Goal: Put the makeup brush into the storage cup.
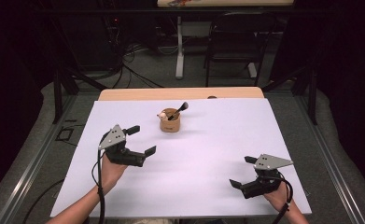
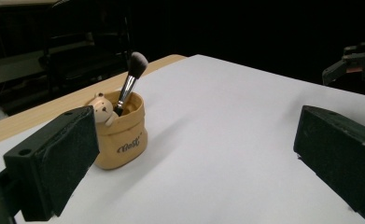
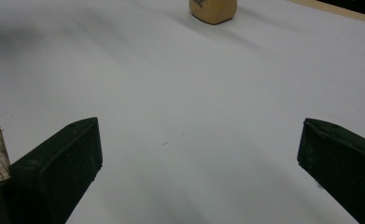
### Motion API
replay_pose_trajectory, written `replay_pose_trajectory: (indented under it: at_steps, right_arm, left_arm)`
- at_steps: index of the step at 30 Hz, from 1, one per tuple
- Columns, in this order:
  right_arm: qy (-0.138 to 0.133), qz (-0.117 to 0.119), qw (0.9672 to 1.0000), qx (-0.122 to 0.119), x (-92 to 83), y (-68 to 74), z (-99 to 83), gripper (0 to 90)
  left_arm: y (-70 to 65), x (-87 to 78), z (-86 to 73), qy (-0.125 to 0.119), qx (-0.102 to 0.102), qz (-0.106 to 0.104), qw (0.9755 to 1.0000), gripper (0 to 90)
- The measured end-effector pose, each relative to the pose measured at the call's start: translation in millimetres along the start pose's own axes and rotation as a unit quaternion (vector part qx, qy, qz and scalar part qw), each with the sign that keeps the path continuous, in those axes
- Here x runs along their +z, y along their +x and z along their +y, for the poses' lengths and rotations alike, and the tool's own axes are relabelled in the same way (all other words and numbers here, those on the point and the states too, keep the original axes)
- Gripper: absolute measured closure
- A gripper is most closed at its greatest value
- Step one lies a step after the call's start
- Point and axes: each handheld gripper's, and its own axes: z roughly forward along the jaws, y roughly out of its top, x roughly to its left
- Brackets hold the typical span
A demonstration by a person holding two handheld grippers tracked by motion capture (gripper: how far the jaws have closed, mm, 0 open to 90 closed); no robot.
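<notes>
My left gripper (image 1: 141, 140) hangs released, jaws wide, over the white sheet (image 1: 208, 154). The cup (image 1: 170, 122) with its brush (image 1: 178, 110) stands near it at one o'clock. My right gripper (image 1: 243, 171) is released too, well apart at four o'clock.

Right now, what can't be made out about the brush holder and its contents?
- Brush: its handle end is hidden inside the tan holder in the left gripper view.
- Holder's print: blurred, unreadable in the left gripper view; too small in the high view.
- Holder: top cut off by the upper edge of the right gripper view.
</notes>
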Motion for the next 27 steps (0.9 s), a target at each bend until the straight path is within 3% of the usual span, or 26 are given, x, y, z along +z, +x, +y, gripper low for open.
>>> replay_pose_trajectory:
  at_steps: [2,3,4,6,8,9,10,15,18,27]
  right_arm:
    - [0.0,0.0,1.0,-0.001,-0.3,0.1,0.1,0.0]
    - [-0.001,0.001,1.0,-0.001,-0.5,0.3,0.1,0.0]
    - [-0.001,0.0,1.0,-0.001,-1.0,0.2,0.3,0.0]
    - [-0.004,0.0,1.0,0.002,-1.4,0.2,0.3,0.0]
    - [-0.005,0.001,1.0,0.002,-1.9,0.0,0.3,0.0]
    - [-0.006,0.0,1.0,0.001,-2.1,-0.3,0.3,0.0]
    - [-0.008,0.001,1.0,0.001,-2.1,-0.2,0.3,0.0]
    - [-0.026,-0.001,0.9996,-0.008,-4.8,1.7,1.5,0.0]
    - [-0.034,-0.003,0.9993,-0.015,-5.7,2.4,1.9,0.0]
    - [-0.032,-0.001,0.9993,-0.02,-5.2,4.4,2.1,0.0]
  left_arm:
    - [-2.3,-6.2,-2.8,-0.007,-0.002,0.006,1.0,0.3]
    - [-2.4,-9.7,-4.3,-0.009,-0.001,-0.003,1.0,0.3]
    - [-4.7,-13.5,-6.8,-0.011,0.0,0.006,0.9999,0.3]
    - [-5.4,-18.6,-10.5,-0.004,-0.001,-0.008,1.0,0.1]
    - [-9.4,-24.5,-15.6,-0.003,-0.001,0.001,1.0,0.0]
    - [-9.4,-26.8,-17.1,-0.001,-0.001,-0.009,1.0,0.0]
    - [-11.2,-29.8,-19.2,0.0,0.0,-0.003,1.0,0.0]
    - [-16.0,-43.1,-28.7,0.007,-0.004,-0.016,0.9998,0.0]
    - [-19.1,-52.5,-33.3,0.009,-0.004,-0.008,0.9999,0.0]
    - [-21.4,-69.7,-48.9,0.057,0.008,-0.006,0.9983,0.0]
